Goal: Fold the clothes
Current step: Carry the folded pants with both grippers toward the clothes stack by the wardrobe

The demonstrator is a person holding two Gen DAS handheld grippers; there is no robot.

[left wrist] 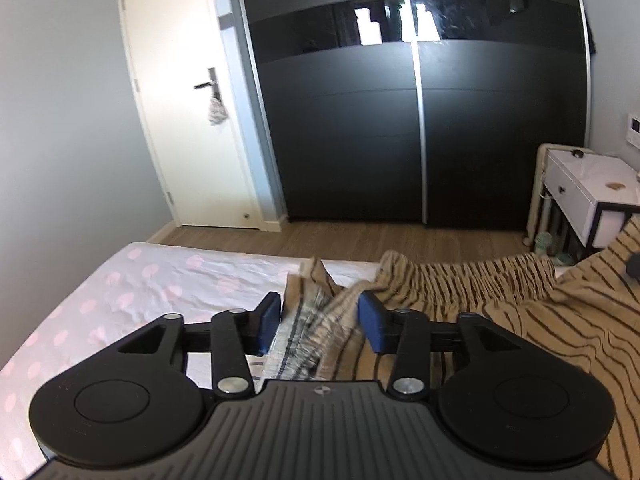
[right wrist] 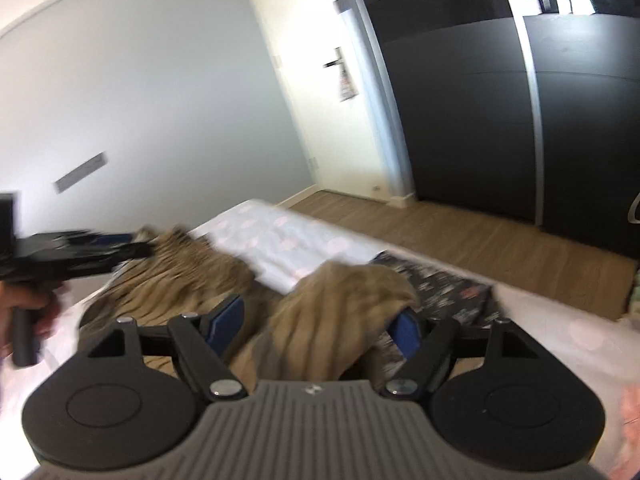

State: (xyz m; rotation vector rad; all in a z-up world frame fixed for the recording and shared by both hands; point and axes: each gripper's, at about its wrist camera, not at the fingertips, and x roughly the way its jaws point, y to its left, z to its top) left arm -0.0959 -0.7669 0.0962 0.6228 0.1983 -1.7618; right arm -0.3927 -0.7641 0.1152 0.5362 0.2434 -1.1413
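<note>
Left gripper (left wrist: 319, 322) with blue pads (left wrist: 270, 320) apart, bunched cloth of the tan striped garment (left wrist: 540, 312) lying in the gap between them, touching neither pad clearly enough to call it clamped. Garment spread from that gap toward the right side of the bed (left wrist: 132, 280), a gathered edge running along the bed's far edge, pale inner lining showing at the bunch. Left of the gripper, bare white sheet with pink dots out to the bed's left edge and far left corner. Right gripper (right wrist: 322, 322) likewise wide apart, a rumpled hump of the same garment (right wrist: 340, 300) heaped between and over the fingers, partly hiding the right-hand pad; cannot tell whether cloth is pinched there, though the gap looks wide. Just beyond that hump, a dark patterned cloth (right wrist: 448, 292) lying flat near the bed's far edge. In the right wrist view, blurred, the left gripper (right wrist: 100, 248) at the left, at the garment's far-left end, with the hand (right wrist: 24, 308) on its handle. Farther off, wooden floor (left wrist: 340, 240), a white bedside cabinet (left wrist: 580, 192) at the right, a white door (left wrist: 188, 120) and a black sliding wardrobe (left wrist: 420, 120) against the far wall.
</note>
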